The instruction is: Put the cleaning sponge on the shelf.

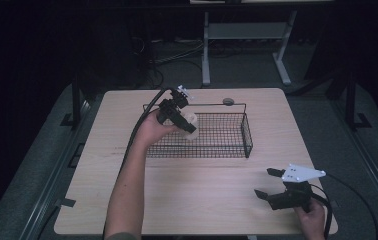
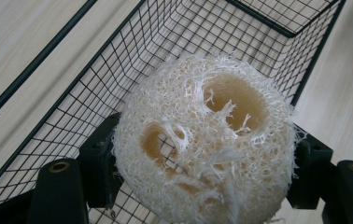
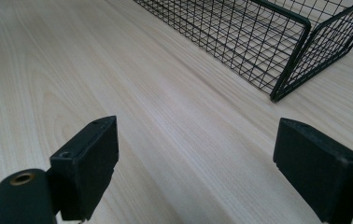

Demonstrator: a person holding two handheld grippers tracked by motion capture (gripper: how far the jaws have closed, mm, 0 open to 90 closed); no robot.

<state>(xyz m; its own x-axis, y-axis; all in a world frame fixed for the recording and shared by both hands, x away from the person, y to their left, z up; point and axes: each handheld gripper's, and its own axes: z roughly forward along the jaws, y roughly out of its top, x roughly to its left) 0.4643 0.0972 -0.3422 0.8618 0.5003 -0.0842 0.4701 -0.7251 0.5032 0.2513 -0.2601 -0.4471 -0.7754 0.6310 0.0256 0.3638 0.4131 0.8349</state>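
A pale round loofah sponge (image 2: 207,140) with two holes in its face sits between the jaws of my left gripper (image 1: 189,124), which is shut on it. That gripper hangs over the left end of the black wire basket (image 1: 227,135), and the sponge (image 1: 191,120) shows just above the basket floor. My right gripper (image 1: 268,184) rests low over the table's front right corner, open, with bare wood between its pads (image 3: 88,165). The basket's corner (image 3: 286,60) lies ahead of it in the right gripper view.
The light wooden table (image 1: 192,200) has free room in front of the basket. A small round grey disc (image 1: 228,101) lies at the far edge behind the basket. Cables trail from both grippers. Dark floor and a desk frame (image 1: 242,45) lie beyond.
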